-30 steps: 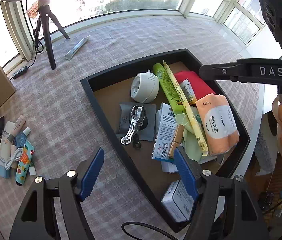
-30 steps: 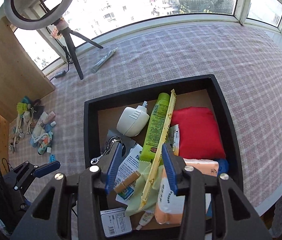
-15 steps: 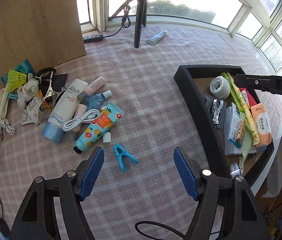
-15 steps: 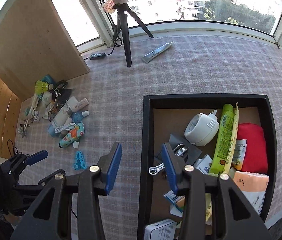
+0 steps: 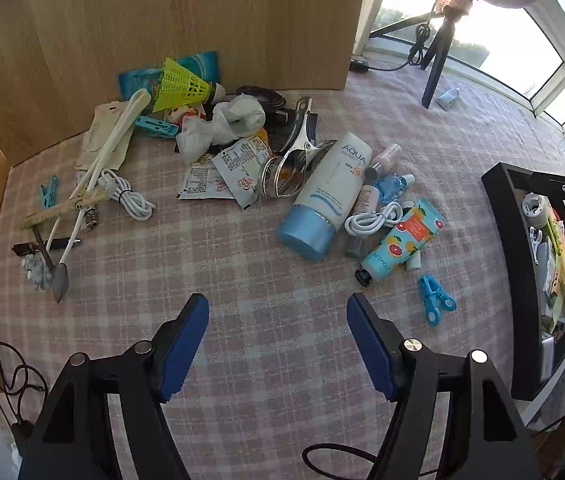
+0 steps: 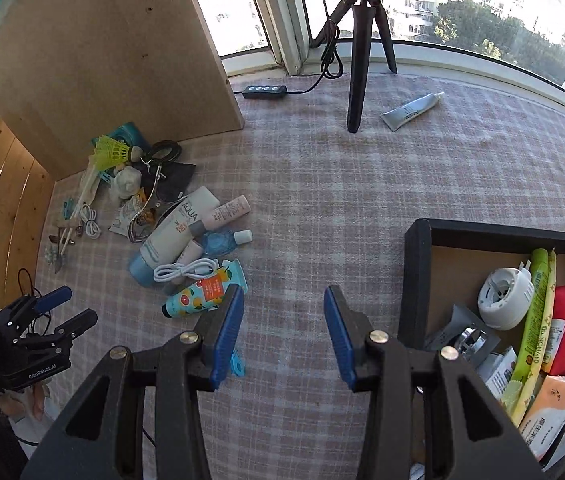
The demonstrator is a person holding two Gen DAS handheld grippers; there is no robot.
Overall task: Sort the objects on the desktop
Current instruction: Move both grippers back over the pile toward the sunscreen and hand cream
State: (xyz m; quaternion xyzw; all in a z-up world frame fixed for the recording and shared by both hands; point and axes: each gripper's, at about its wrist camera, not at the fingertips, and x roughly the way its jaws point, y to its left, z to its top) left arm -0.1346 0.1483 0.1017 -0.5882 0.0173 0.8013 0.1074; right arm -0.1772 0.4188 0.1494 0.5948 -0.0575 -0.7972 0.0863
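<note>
Tongs, left point(image 5: 278, 320) and right point(image 6: 282, 312): spread, empty. Black tray point(image 6: 416, 264) part-filled; worktop clutter pile point(image 5: 314, 196) remained unsorted.

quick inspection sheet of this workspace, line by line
surface: checked pink cloth covers the table.
job's things: black tray at right, already holding several items; loose pile at left with sunscreen tube, fruit-print tube, yellow shuttlecock.
clutter: blue clothespin apart from the pile; grey tube near the tripod.
grippers: left hand-held gripper open, empty; right hand-held gripper open, empty.
cables: white cable across the tubes; another by the sticks.
surroundings: wooden panel, windows.
</note>
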